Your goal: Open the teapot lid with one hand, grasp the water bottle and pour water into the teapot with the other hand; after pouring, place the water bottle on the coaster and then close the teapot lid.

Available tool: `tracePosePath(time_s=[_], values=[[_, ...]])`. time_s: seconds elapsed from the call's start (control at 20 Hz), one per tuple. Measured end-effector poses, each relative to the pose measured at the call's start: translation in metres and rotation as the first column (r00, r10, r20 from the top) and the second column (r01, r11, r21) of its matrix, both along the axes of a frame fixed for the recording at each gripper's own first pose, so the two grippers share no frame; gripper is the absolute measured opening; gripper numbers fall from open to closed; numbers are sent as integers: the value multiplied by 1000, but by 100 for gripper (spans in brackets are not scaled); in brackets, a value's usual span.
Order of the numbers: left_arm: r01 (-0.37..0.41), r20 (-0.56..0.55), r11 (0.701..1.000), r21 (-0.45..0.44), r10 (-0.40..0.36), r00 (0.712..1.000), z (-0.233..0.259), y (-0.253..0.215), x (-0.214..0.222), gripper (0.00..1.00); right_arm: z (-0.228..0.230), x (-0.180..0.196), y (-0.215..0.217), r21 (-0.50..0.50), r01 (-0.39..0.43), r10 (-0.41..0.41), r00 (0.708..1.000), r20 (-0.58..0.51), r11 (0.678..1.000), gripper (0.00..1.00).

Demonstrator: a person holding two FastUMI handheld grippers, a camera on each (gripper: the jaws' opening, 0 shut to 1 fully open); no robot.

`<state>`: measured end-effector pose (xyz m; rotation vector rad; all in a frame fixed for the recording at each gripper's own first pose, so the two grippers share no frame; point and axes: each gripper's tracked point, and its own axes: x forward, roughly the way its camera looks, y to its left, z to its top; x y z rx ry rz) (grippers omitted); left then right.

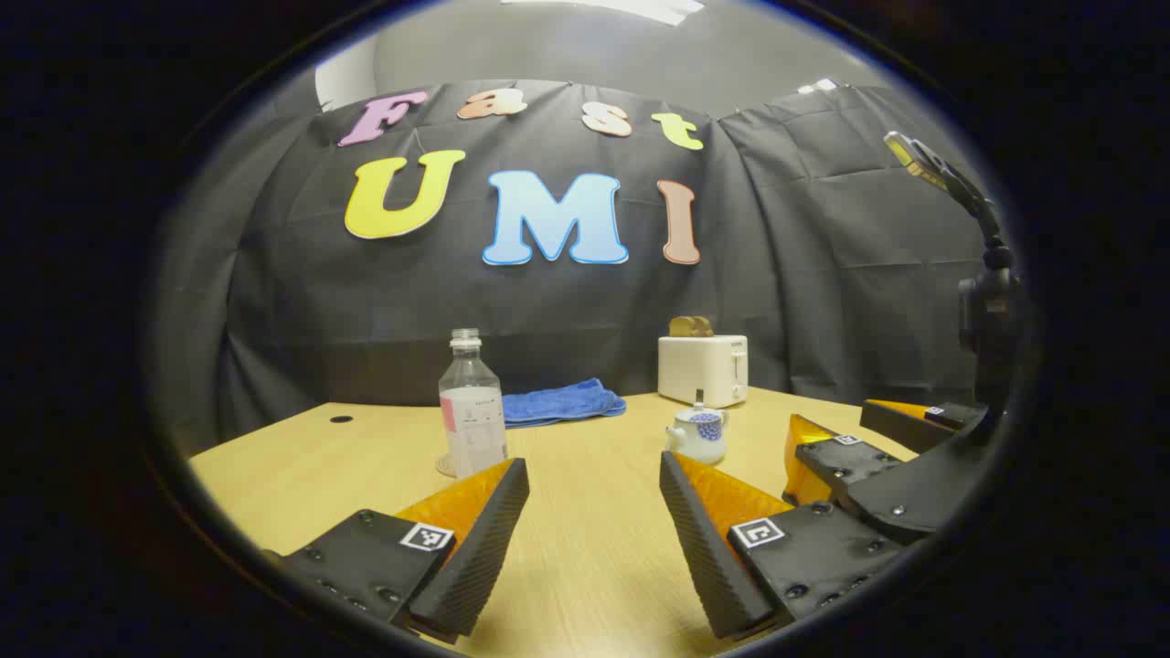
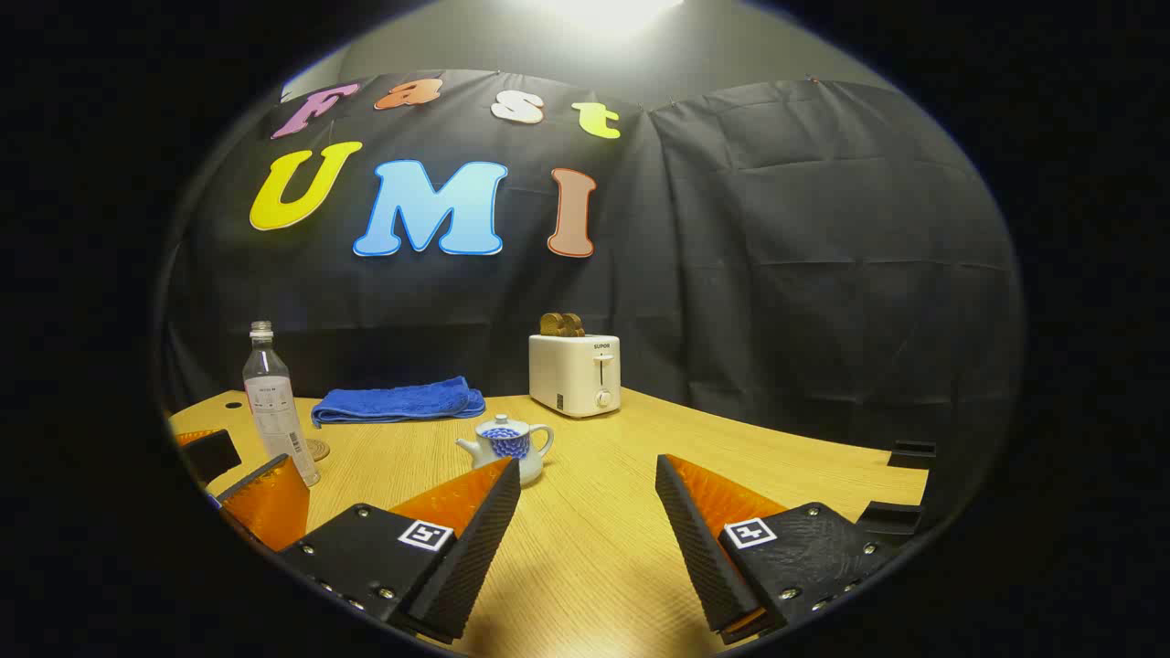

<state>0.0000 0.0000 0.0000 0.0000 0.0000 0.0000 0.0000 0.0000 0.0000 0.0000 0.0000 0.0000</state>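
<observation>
Worktop (image 1: 585,512): bare wood at lower centre of both views; back edge meets the booth wall.
Left tongs (image 1: 592,535): spread wide, holding nothing.
Right tongs (image 2: 587,539): spread wide, holding nothing.
Water bottle (image 1: 471,407): upright, left of centre, beyond the left finger.
Teapot (image 2: 507,445): lid on, centre, above the right tongs' left finger.
Towel (image 2: 398,400), toaster (image 2: 574,373): along the back edge.

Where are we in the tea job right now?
Done: nothing that shows. The teapot has its lid on, and the water bottle stands uncapped on the table. In hand: nothing; the left gripper and right gripper are both open. Left: lifting the lid, pouring, setting the bottle on the coaster, closing.
</observation>
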Motion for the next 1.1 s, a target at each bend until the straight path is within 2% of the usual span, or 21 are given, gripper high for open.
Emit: tracePosePath(time_s=[0.95, 1.0, 1.1], values=[[-7, 1, 1000, 3, 7, 1000, 2, -1, 2, 100, 0, 0, -1, 0, 3, -3, 1000, -1, 1000, 92], [-25, -2, 1000, 1, 25, 1000, 1, 2, 1, 100, 0, 1, 6, 1, -40, 40, 999, 4, 999, 92], [-132, -1, 991, 2, 132, 991, 1, 20, 1, 100, 0, -2, 32, -8, -224, 224, 975, 4, 975, 95]])
